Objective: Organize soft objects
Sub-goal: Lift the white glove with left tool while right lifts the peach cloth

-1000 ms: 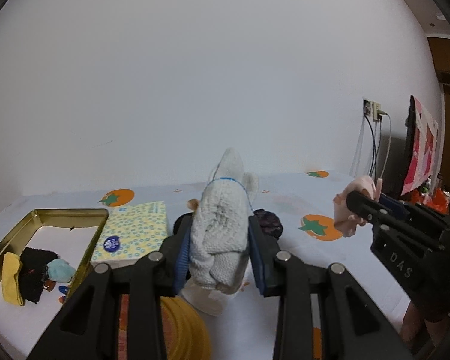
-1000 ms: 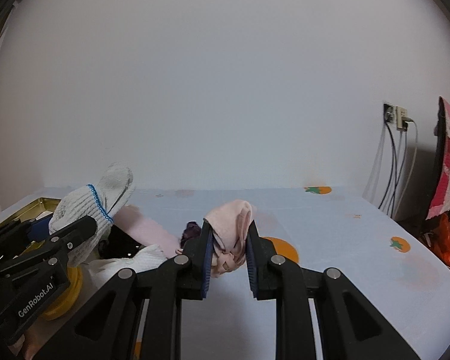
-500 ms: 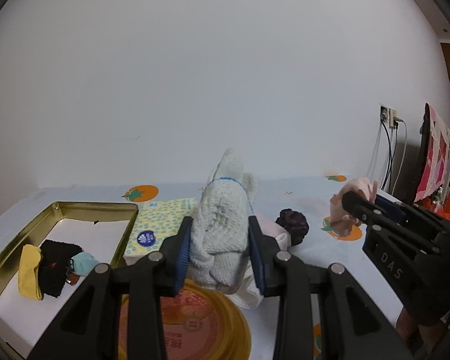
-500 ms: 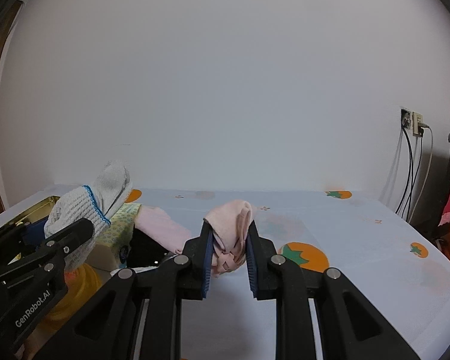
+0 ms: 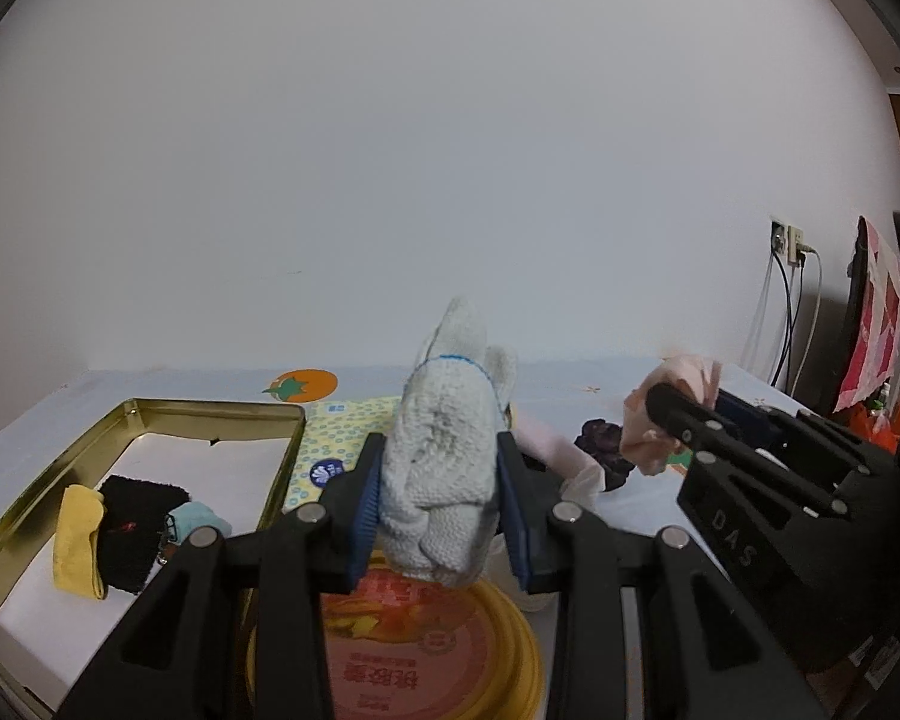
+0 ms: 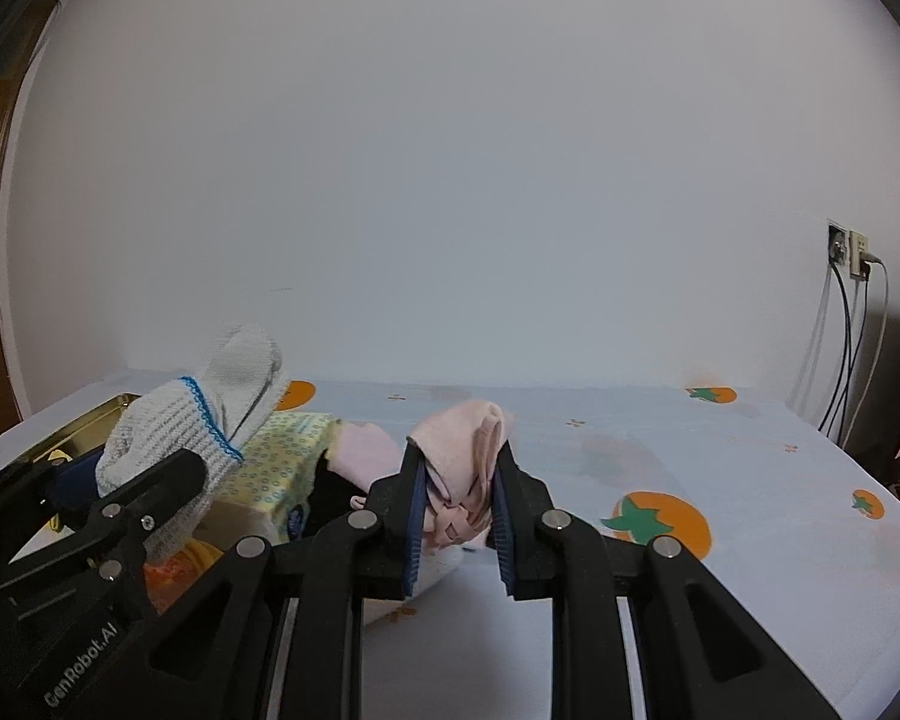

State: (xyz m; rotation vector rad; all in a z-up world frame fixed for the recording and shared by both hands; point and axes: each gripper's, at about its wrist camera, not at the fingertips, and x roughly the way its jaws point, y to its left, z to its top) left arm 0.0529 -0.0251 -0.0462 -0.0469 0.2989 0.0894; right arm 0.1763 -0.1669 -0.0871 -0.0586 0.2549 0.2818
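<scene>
My left gripper [image 5: 441,504] is shut on a white knit glove [image 5: 444,456] with a blue cuff line, held above the table; the glove also shows in the right wrist view [image 6: 204,420]. My right gripper [image 6: 456,504] is shut on a pink cloth [image 6: 462,468], which shows to the right in the left wrist view [image 5: 672,414]. A gold tin tray [image 5: 48,492] at the left holds a yellow cloth [image 5: 78,534], a black cloth [image 5: 129,522] and a light blue piece [image 5: 201,519].
A yellow patterned tissue pack [image 5: 336,444] lies beside the tray. A round yellow lid [image 5: 426,654] lies under my left gripper. A pink cloth [image 5: 546,450], a white cloth [image 5: 585,483] and a dark purple scrunchie [image 5: 606,444] lie behind. Cables [image 6: 846,348] hang at the right wall.
Both grippers have swung to the left with their cloths still held. The tray, the tissue pack and the yellow lid now sit further right and nearer in view.
</scene>
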